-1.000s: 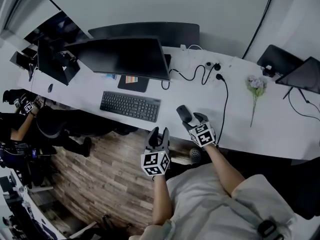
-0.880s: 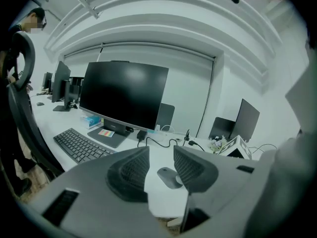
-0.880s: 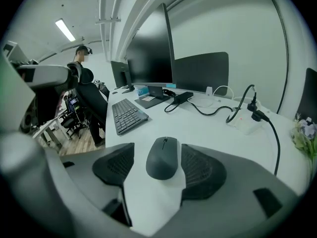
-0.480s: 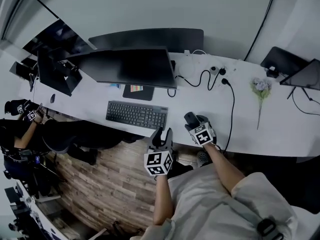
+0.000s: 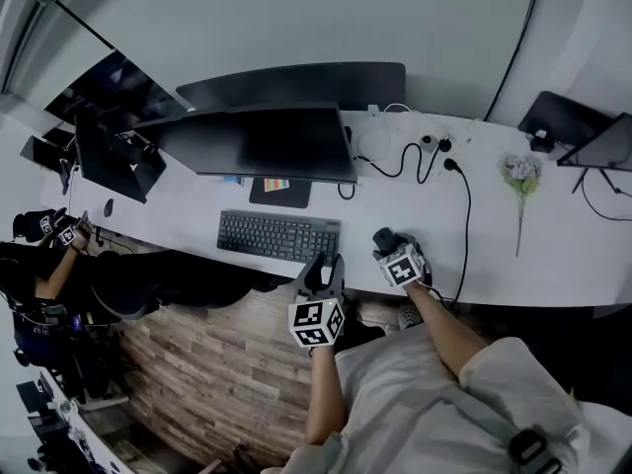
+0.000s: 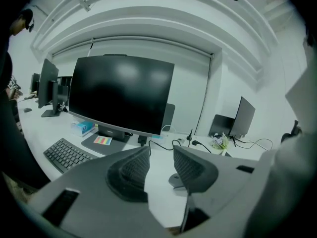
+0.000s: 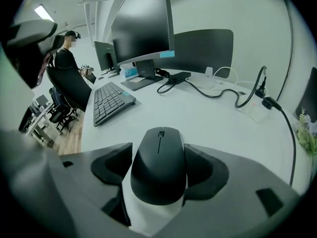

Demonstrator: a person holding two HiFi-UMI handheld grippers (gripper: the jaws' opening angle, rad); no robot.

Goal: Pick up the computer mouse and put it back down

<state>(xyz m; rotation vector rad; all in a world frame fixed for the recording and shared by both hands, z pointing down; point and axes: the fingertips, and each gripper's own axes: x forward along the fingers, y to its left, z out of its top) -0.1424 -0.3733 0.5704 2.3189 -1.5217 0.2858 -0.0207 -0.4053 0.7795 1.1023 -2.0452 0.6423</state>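
Observation:
The black computer mouse (image 7: 159, 165) lies on the white desk (image 5: 494, 255) near its front edge, to the right of the keyboard (image 5: 278, 235). My right gripper (image 7: 159, 171) straddles it from behind and points steeply down. Its pads (image 7: 111, 165) flank the mouse's sides at their widest, and a sliver of desk shows by the left pad, so the gripper is open around the mouse. In the head view the mouse (image 5: 382, 236) peeks out ahead of the right gripper (image 5: 388, 244). My left gripper (image 6: 161, 168) is open and empty, hovering off the desk's front edge (image 5: 321, 265).
A large monitor (image 5: 262, 141) stands behind the keyboard on a stand with a coloured card. A black cable (image 5: 464, 215) runs down the desk right of the mouse, flowers (image 5: 520, 176) lie farther right. A seated person (image 5: 44, 265) is at far left.
My right gripper has come down with the mouse from above the desk to the desktop near the front edge. The left gripper has drifted closer to the desk edge.

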